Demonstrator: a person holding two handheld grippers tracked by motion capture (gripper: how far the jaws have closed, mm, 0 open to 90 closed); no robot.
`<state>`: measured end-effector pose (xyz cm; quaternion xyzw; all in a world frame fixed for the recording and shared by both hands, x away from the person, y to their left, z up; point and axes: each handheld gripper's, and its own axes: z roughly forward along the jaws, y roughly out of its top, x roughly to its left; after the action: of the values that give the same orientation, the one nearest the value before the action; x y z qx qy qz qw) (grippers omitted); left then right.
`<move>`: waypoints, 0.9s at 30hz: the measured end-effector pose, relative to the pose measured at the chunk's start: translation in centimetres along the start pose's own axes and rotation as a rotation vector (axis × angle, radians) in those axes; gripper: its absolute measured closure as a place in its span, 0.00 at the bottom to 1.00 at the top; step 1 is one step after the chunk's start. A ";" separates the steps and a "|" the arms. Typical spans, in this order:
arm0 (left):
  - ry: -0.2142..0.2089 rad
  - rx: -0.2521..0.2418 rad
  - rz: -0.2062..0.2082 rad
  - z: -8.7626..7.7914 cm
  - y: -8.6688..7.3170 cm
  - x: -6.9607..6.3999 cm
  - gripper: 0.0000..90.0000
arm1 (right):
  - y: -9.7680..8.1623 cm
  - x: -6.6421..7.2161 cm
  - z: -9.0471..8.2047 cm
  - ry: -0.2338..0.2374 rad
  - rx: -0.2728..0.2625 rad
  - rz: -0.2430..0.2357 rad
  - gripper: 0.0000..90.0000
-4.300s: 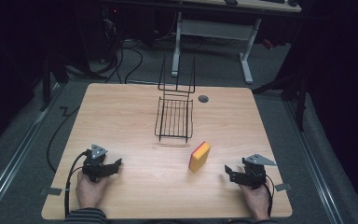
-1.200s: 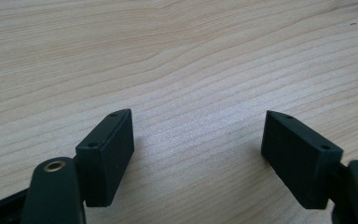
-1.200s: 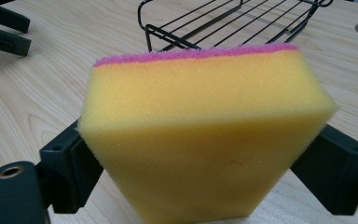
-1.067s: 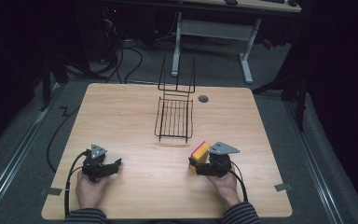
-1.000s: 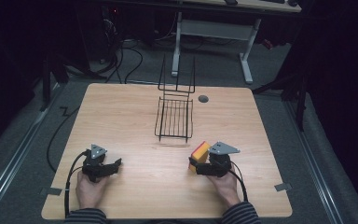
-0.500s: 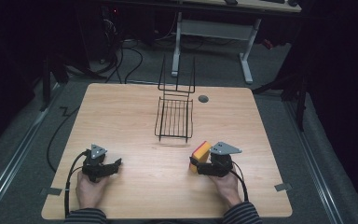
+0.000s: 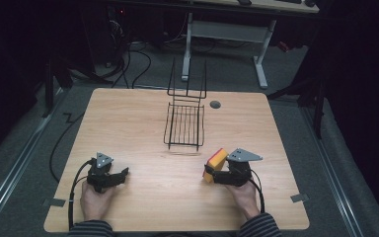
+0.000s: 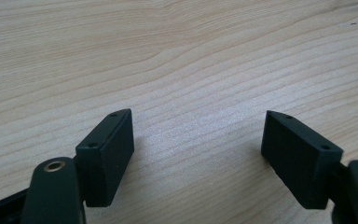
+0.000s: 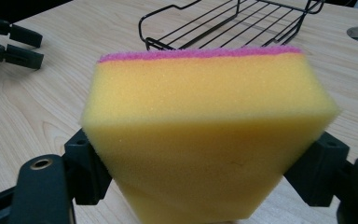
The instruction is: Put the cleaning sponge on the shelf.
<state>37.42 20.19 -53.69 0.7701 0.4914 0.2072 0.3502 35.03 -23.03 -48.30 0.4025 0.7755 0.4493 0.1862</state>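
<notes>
While the right gripper [image 9: 205, 186] is pinching a porous yellow foam sponge [image 9: 205, 140] topped with a rough pink layer, its jaws are squeezing the block's lower sides inward. Just beyond it, a black wire basket [image 9: 233, 23] is sitting on the grained wooden table [image 9: 37, 107]. Left gripper [image 8: 198, 154] is resting with jaws spread.

Along our left gripper [image 8: 198, 154] we see its two black jaws standing wide apart over the bare, pale wooden table [image 8: 182, 56].

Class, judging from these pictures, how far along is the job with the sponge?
Done: the right hand-held gripper has clamped the sponge. In hand: the sponge, squeezed between its jaws, low over the table. Left: probably carrying it to the empty wire basket. The left hand-held gripper rests open.
</notes>
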 end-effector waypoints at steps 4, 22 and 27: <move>0.001 0.000 0.001 0.0 0.0 0.0 0.29 | 0.6 -0.3 -0.3 0.002 -0.002 -0.006 0.25; 0.002 0.000 0.003 0.0 0.0 0.0 0.28 | 3.0 -1.0 -1.1 0.022 -0.024 -0.004 0.25; 0.001 0.000 0.002 0.0 0.0 0.0 0.28 | 3.8 -1.1 -1.2 0.023 -0.030 -0.008 0.25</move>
<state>37.42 20.17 -53.69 0.7705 0.4909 0.2079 0.3495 36.60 -23.54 -44.55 0.3915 0.7723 0.4648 0.1851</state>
